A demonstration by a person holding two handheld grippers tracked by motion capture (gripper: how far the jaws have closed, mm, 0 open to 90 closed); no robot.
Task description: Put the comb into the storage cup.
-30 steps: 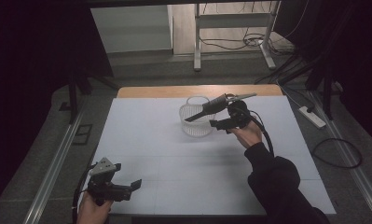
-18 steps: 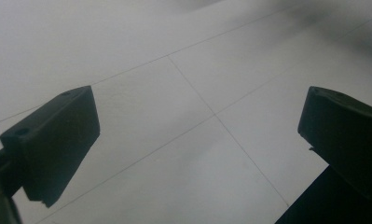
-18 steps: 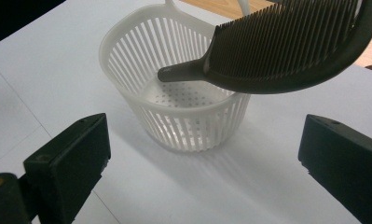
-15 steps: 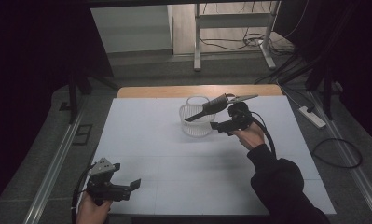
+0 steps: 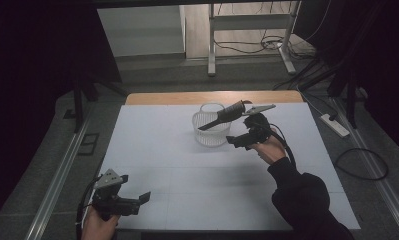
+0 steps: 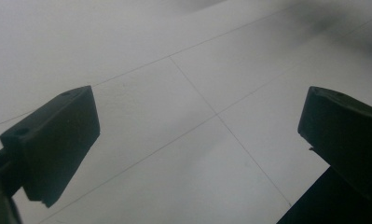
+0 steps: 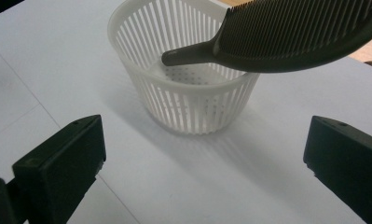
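Left claw [image 6: 197, 154], both black jaws set wide apart with nothing between them, held low over white desk [image 6: 174, 93] crossed by thin seam lines; dark edge at lower right corner.

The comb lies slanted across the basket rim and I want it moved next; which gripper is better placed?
Right. The right gripper hangs open beside the basket and comb; the left gripper sits at the table's near edge.

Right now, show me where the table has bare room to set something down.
Bare patches: the wide middle between the left gripper and the basket, and the far left corner. Crowded: around the basket, where the comb leans out and the right gripper hovers beside it.
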